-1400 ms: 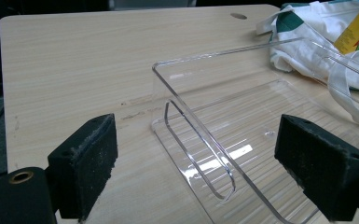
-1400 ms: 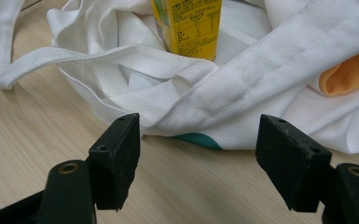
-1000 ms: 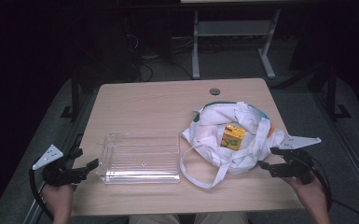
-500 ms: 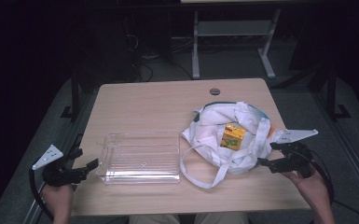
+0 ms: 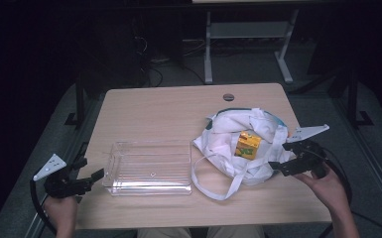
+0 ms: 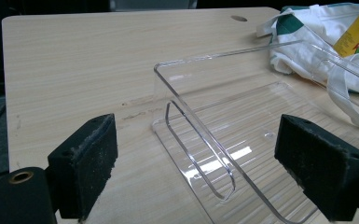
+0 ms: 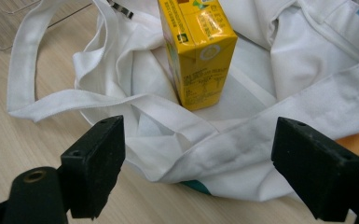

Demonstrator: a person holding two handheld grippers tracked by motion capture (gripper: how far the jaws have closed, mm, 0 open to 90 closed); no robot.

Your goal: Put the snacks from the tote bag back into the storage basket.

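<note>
High view: a pale wooden tabletop (image 5: 168,109) is being seen from above, with a clear plastic tray (image 5: 150,167) lying at its near left and a white cloth bag (image 5: 238,144) lying slumped at its near right. A yellow drink carton (image 5: 247,145) is being carried upright on the bag's crumpled cloth, and one long white handle (image 5: 213,186) is being trailed in a loop toward the near edge, just beside the tray. The right tool (image 5: 284,158) is being held at the bag's right edge by the person's right hand (image 5: 322,186); its jaws have just been opening and are standing wide, with nothing gripped. In the right gripper view the bag's rim (image 7: 261,144) is being framed between the two black jaws without being pressed, and the carton (image 7: 196,51) is standing just beyond it. The left tool (image 5: 90,178) is being held off the near left corner, just beside the tray's left wall. In the left gripper view its jaws are being kept wide apart and empty, with the tray's wall (image 6: 200,135) lying between them.
</note>
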